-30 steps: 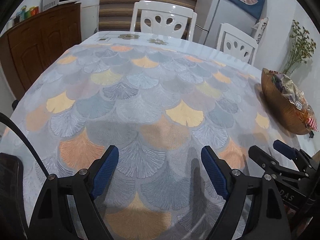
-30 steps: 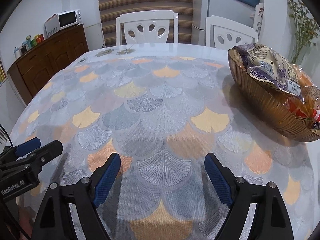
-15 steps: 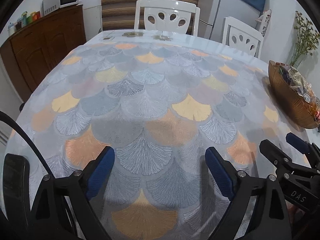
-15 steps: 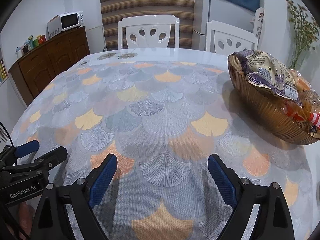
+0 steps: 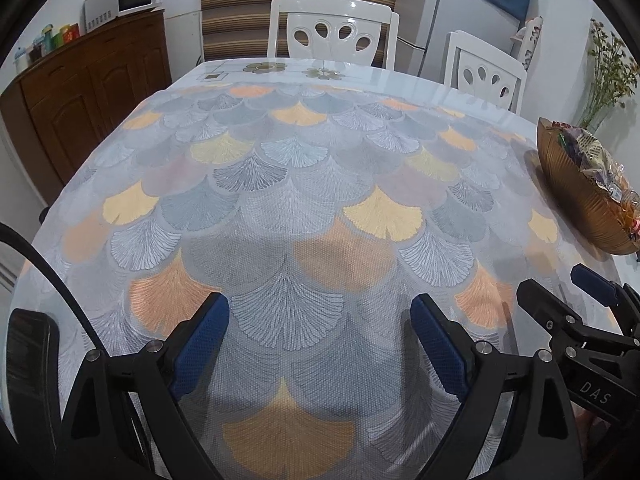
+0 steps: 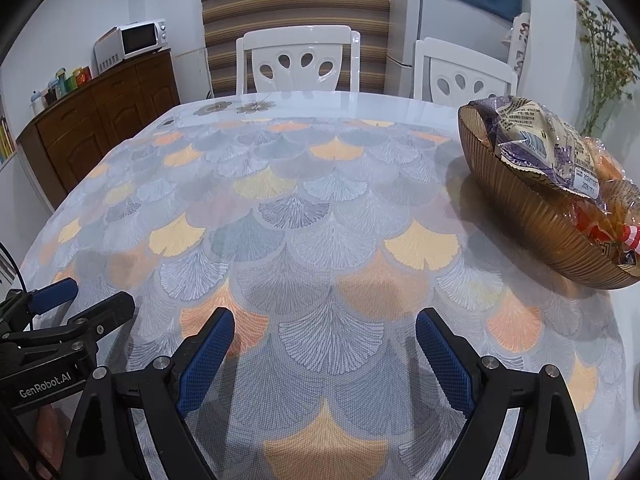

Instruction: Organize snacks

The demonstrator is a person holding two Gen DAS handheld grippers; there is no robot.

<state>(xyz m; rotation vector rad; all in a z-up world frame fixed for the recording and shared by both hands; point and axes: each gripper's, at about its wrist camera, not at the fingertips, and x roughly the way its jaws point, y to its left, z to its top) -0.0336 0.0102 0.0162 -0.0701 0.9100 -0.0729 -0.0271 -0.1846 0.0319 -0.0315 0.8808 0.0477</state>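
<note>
A ribbed amber bowl [image 6: 516, 216] stands at the table's right side, filled with snack packets: a purple and cream bag [image 6: 536, 140] on top, orange wrapped ones [image 6: 600, 200] under it. The bowl also shows in the left wrist view [image 5: 576, 200] at far right. My left gripper [image 5: 320, 332] is open and empty, low over the near table edge. My right gripper [image 6: 324, 340] is open and empty too, well short and left of the bowl. Each gripper shows in the other's view, the right one [image 5: 568, 300] and the left one [image 6: 76, 300].
The table wears a fan-patterned cloth [image 6: 312, 208]. Two white chairs [image 6: 298, 60] [image 6: 464, 72] stand at the far side. A wooden sideboard [image 5: 92, 84] with a microwave [image 5: 120, 0] is at the left. Dried flowers [image 6: 604, 52] stand beyond the bowl.
Both grippers have drawn back and tilted up a little, so the table and bowl look slightly farther. Both stay open and empty.
</note>
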